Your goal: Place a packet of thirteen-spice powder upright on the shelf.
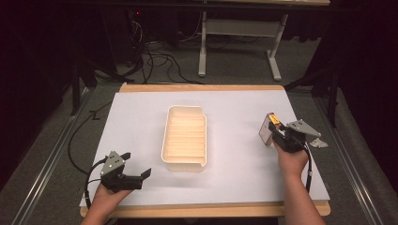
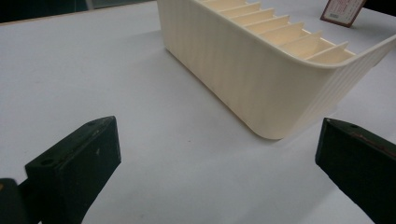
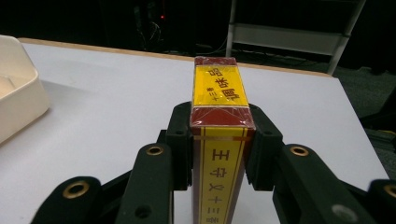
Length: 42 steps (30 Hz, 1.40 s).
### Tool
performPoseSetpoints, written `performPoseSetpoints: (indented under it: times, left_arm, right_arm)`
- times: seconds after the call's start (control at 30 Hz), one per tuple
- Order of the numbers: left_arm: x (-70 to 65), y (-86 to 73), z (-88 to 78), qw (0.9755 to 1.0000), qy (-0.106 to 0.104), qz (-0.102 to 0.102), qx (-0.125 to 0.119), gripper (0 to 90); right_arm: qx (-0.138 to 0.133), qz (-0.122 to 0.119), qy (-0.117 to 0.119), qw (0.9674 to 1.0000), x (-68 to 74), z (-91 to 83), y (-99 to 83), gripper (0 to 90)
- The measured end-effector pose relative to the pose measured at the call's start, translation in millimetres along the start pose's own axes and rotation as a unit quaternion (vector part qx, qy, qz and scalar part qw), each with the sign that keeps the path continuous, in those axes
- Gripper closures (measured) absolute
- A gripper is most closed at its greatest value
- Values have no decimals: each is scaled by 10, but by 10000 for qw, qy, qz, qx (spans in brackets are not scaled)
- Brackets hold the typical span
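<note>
A cream slotted tray (image 1: 184,137) lies in the middle of the white sheet; its ribbed wall (image 2: 243,70) fills the upper part of the left gripper view. My right gripper (image 1: 278,133) at the right of the table is shut on a small red and yellow box (image 1: 268,127). The box (image 3: 219,121) stands upright, squeezed between the two black jaws. My left gripper (image 1: 136,164) rests at the near left, open, its jaws wide apart with nothing between them. It points toward the tray's near corner. The box (image 2: 341,10) also shows beyond the tray.
A small grey-white object (image 1: 319,142) lies by the sheet's right edge. The white sheet (image 1: 141,112) covers a wooden board. Behind the table are cables and white desk legs (image 1: 202,51) on the floor.
</note>
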<state>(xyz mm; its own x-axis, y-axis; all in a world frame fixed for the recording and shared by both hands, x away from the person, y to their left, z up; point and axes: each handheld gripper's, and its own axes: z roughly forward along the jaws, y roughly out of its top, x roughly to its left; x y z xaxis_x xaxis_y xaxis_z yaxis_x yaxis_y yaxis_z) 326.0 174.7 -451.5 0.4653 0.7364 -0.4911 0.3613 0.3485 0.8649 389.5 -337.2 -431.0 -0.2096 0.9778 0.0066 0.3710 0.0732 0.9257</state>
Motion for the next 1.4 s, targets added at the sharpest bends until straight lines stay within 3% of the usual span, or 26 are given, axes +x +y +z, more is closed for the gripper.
performPoseSetpoints:
  times: [0.53, 0.63, 0.87, 1.17, 1.2, 1.3, 1.4]
  left_arm:
    - [-8, -9, 13, 10000, -20, 0, 40, 7]
    - [-14, -10, -1, 10000, -26, 24, 32, 8]
    - [-21, -2, -10, 10000, -40, -5, 8, 8]
    - [-13, 15, -20, 10000, -55, -4, -1, 7]
    - [-14, 15, -21, 10000, -75, -20, 2, 7]
    - [-15, 14, -21, 10000, -85, -10, 13, 8]
    - [-16, 12, -21, 10000, -89, -3, 21, 8]
  right_arm:
    - [-84, -286, 457, 9985, 33, -92, 62, 685]
    - [-172, -318, 799, 9961, 28, -110, 72, 686]
    - [-261, -426, 1044, 9933, 34, -162, 125, 686]
    - [-347, -616, 1536, 9856, 151, -198, 192, 686]
    - [-392, -661, 1641, 9835, 175, -201, 205, 686]
    - [-395, -674, 1714, 9821, 197, -214, 216, 686]
    - [-422, -764, 1863, 9786, 227, -227, 241, 686]
